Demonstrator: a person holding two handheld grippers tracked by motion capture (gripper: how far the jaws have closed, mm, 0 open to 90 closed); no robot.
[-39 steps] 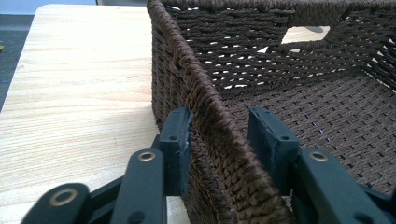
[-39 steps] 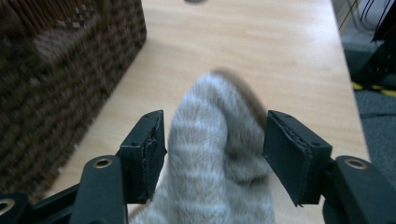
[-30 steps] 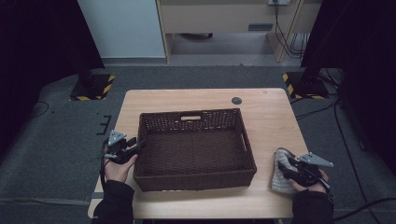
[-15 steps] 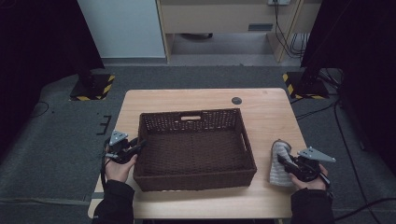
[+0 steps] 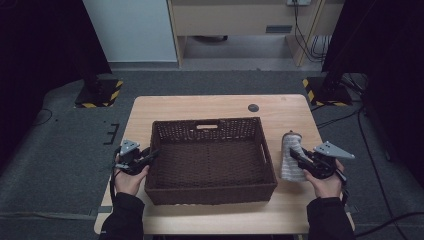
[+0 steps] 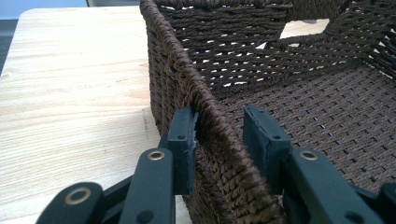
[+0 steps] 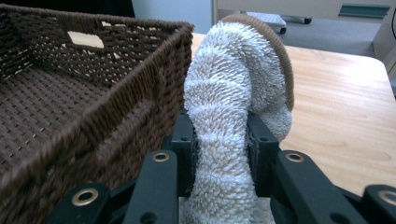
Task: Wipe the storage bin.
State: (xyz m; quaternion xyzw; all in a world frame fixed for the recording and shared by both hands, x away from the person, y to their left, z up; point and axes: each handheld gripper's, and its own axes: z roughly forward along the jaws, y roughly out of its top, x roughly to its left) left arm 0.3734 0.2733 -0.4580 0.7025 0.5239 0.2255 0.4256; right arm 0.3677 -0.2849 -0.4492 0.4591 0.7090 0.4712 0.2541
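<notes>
Pale wooden surface (image 5: 220,106), set on grey carpet. At its middle, a large dark brown woven basket (image 5: 210,159), rectangular, with a slot handle in the far wall and nothing inside.

Just right of the basket, off-white fuzzy sock (image 5: 290,156) with a brown cuff, pinched mid-length and lifted; in the right gripper view, upper part (image 7: 236,77) curling over above the fingers, cuff at the top, close beside the basket's outer wall (image 7: 140,112).

Right gripper (image 5: 300,159) in the person's hand at the near right edge, fingers (image 7: 259,144) having just been closing, now pressed into the sock from both sides.

Left gripper (image 5: 148,158) at the basket's left wall, fingers (image 6: 183,142) astride the rim (image 6: 205,100), one outside, one inside, having just been closing; outer one against the weave, inner one (image 6: 261,135) showing a small gap.
</notes>
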